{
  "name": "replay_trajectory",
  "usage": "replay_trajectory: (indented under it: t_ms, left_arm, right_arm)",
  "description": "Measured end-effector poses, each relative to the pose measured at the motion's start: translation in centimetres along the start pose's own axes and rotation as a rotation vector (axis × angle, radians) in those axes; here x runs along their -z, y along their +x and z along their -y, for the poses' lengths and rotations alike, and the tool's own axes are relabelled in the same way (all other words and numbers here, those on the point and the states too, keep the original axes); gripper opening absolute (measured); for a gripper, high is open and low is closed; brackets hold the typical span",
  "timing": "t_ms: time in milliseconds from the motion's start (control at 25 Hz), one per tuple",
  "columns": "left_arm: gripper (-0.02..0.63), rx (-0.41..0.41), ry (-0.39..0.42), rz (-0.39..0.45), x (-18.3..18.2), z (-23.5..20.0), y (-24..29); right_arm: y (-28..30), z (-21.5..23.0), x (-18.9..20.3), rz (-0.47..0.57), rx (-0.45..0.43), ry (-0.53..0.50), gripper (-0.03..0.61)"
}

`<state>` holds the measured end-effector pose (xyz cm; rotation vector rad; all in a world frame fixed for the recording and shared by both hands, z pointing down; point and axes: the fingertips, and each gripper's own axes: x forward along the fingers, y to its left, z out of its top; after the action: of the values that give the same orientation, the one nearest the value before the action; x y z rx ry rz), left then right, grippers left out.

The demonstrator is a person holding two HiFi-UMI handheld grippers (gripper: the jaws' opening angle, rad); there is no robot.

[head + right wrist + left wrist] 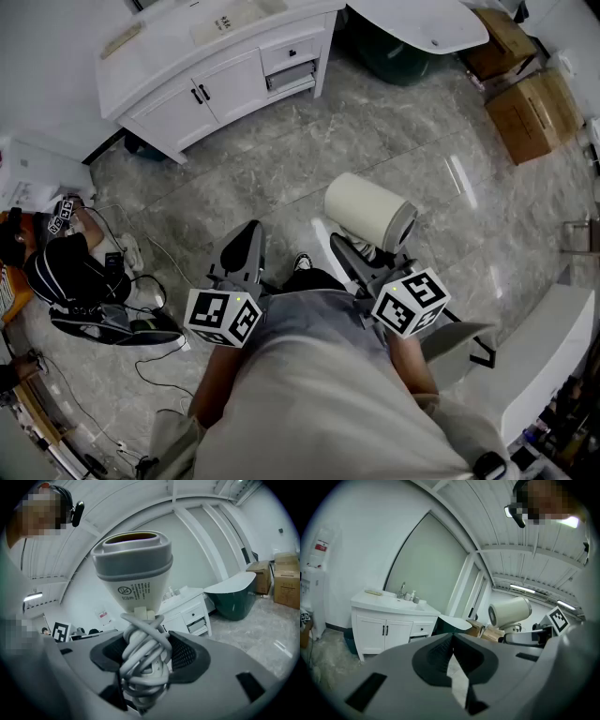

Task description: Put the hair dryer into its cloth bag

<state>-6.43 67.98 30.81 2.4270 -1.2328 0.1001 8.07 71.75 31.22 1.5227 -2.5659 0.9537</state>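
We hold the hair dryer (367, 211) above the floor (281, 150) in the right claw (143, 660), half-open jaws clamped on its cord-wrapped handle (140, 644). The left claw (452, 656) is closed, empty. No cloth bag shows; we should grip firmly, since the cord could slip.

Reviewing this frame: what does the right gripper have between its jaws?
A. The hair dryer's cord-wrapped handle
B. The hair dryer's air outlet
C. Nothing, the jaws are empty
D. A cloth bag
A: in the right gripper view, the right gripper clamps the hair dryer by its handle, which is wound with the cord, and the barrel stands above the jaws.
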Motion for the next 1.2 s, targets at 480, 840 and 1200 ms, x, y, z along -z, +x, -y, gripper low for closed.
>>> replay_trajectory:
  t_ms: [480, 840, 1200]
  left_arm:
    - [0.006, -0.047, -0.034, -0.02, 0.2, 0.4, 1.9]
    - [0.006, -0.04, -0.058, -0.033, 0.2, -1.2, 4.6]
    - [0.006, -0.001, -0.045, -0.027, -3.1, -4.2, 10.8]
  right_arm:
    - [-1.2, 2.8, -0.8, -0.01, -0.064, 0.011, 0.265]
    - [0.9, 4.8, -1.5, -0.028, -0.07, 0.094, 0.267]
    - [5.3, 7.1, -5.5, -0.026, -0.04, 0.082, 0.267]
